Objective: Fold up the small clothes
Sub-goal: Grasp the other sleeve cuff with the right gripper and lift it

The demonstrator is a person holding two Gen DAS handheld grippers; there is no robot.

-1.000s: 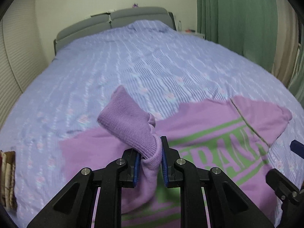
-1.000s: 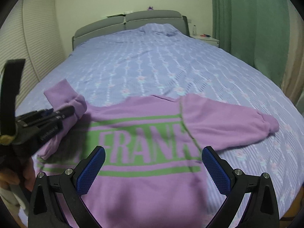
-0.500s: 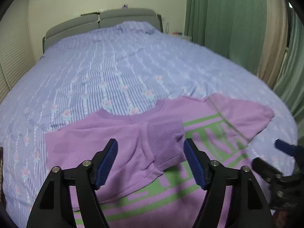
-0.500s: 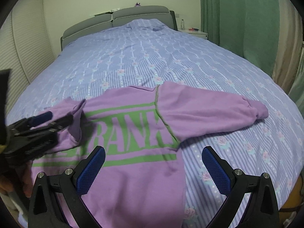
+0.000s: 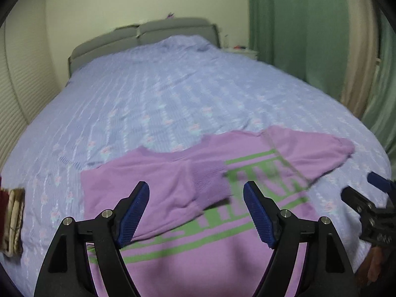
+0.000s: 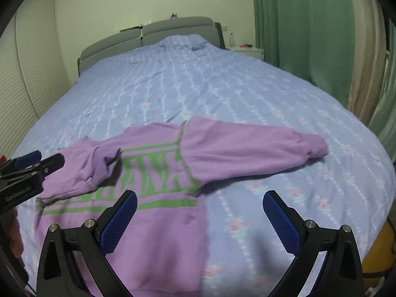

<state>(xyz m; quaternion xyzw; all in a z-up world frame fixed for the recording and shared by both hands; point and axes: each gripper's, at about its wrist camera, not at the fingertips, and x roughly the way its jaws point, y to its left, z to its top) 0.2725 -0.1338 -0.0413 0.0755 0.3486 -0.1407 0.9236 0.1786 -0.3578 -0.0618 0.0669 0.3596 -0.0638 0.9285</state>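
Observation:
A purple sweatshirt (image 5: 222, 259) with green lettering lies flat on the bed; it also shows in the right wrist view (image 6: 158, 235). Its left sleeve (image 5: 173, 185) is folded across the chest, ribbed cuff (image 5: 210, 183) on the lettering. The right sleeve (image 6: 247, 153) stretches out to the right, cuff (image 6: 314, 146) on the bedspread. My left gripper (image 5: 196, 212) is open and empty just above the folded sleeve. My right gripper (image 6: 199, 220) is open and empty above the sweatshirt's right edge, below the outstretched sleeve.
The bed (image 5: 173, 94) has a lilac flowered spread and a grey headboard (image 6: 153, 34). Green curtains (image 6: 309, 37) hang at the right, a nightstand (image 6: 247, 50) beside them. Folded cloth (image 5: 12, 220) lies at the bed's left edge.
My left gripper opened and let go of the left sleeve's cuff, which now lies folded across the chest, then pulled back. My right gripper shifted to the right, staying open.

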